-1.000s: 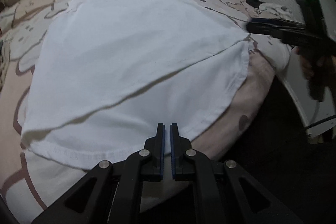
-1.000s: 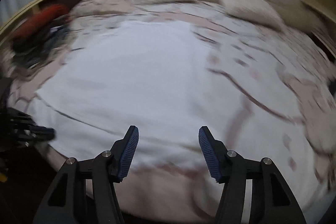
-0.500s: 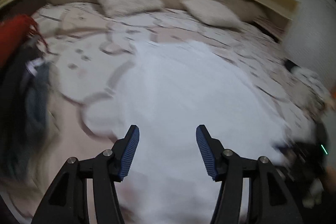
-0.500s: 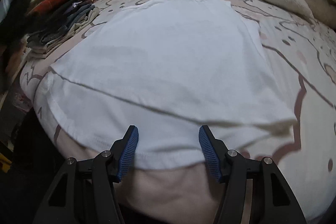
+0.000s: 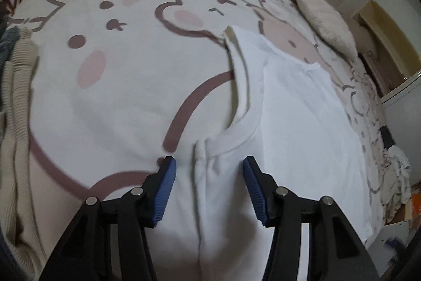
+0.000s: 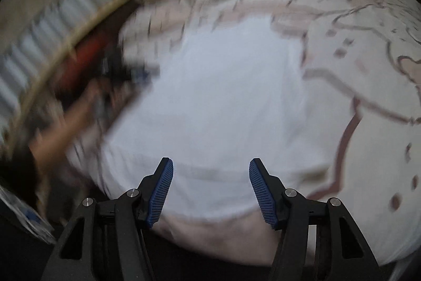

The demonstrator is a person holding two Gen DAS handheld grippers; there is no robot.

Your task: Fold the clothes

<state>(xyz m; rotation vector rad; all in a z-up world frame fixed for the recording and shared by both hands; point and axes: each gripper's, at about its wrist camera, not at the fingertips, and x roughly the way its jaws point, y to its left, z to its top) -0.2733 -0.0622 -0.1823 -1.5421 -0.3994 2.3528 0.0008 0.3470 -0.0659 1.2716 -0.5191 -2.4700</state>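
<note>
Both tongs have swung since half a second ago: left tongs (image 5: 208, 191), then above the shirt's middle, now straddle its neck end, while the right view has blurred with motion. White shirt (image 5: 302, 128) lies on the bed (image 5: 110, 86), doubled lengthwise, collar (image 5: 236, 133) just beyond the left tips at 12 o'clock, body running toward 3. Left tongs gape wide, holding nothing; right tongs (image 6: 210, 188) likewise, over the hem (image 6: 210, 204). Cloth looks thin, limp and light, likely to sag and slide; pinching both layers at the collar edge and hem seems soundest. No containers show; folded clothes (image 5: 15, 96) lie at 9 o'clock.
</note>
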